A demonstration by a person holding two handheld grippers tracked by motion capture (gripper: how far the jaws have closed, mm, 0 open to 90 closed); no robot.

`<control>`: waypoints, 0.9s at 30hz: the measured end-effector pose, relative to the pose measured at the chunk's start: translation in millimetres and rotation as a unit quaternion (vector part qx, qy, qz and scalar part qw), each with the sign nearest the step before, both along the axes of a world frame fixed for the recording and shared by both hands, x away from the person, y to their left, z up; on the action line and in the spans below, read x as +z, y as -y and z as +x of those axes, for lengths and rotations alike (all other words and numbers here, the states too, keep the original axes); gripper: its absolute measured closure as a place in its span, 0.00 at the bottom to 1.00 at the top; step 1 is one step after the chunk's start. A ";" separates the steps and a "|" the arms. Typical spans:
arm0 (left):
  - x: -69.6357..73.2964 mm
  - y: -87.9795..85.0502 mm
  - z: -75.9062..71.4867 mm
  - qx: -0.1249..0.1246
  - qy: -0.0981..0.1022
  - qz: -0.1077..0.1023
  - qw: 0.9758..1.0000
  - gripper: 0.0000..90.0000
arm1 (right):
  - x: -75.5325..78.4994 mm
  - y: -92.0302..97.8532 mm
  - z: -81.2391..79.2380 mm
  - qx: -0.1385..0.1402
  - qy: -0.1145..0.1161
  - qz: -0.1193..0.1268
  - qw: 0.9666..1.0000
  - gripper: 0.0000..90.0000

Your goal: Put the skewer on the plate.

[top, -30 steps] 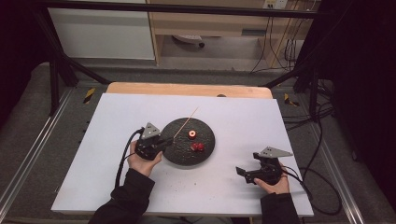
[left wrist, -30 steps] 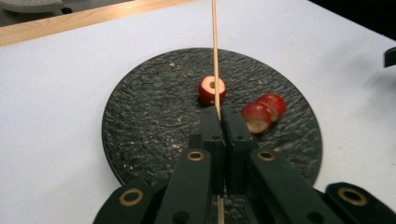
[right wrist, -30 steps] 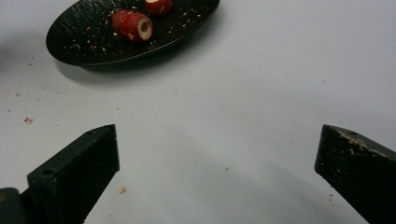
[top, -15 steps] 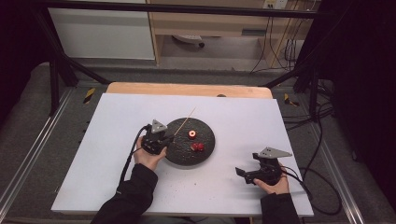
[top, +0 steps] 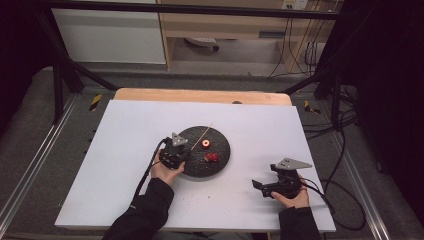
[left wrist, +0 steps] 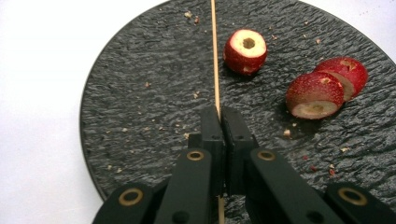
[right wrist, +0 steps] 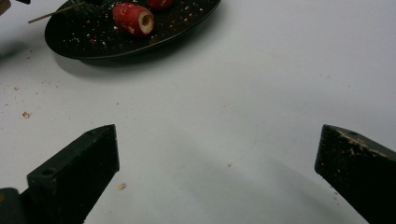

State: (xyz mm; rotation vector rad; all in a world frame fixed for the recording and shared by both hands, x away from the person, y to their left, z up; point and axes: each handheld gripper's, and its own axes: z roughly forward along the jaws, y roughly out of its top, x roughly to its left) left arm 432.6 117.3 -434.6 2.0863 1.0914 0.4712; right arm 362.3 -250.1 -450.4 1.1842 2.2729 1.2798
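- Jaws of your left gripper (left wrist: 218,114) pinch a thin wooden skewer (left wrist: 214,51) over the black plate (left wrist: 140,116).
- Your right gripper (right wrist: 217,154) gapes wide, holding nothing.
- Three red fruit pieces (left wrist: 245,50), possibly hawthorn, lie beside the skewer.

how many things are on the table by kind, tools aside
red fruit pieces: 3
wooden skewer: 1
black round plate: 1
total: 5
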 end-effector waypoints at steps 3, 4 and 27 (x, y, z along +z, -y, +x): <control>-1.7 2.0 0.2 0.000 -0.002 0.003 1.000 0.98 | 0.0 0.1 0.2 0.000 0.002 0.001 1.000 0.01; -2.3 2.5 0.2 0.001 -0.004 0.003 1.000 0.98 | 0.0 0.1 0.2 0.000 0.002 0.001 1.000 0.01; 17.3 -16.7 -15.3 -0.040 0.015 -0.017 0.999 0.59 | 0.7 0.4 -0.6 -0.001 0.001 0.002 1.000 0.01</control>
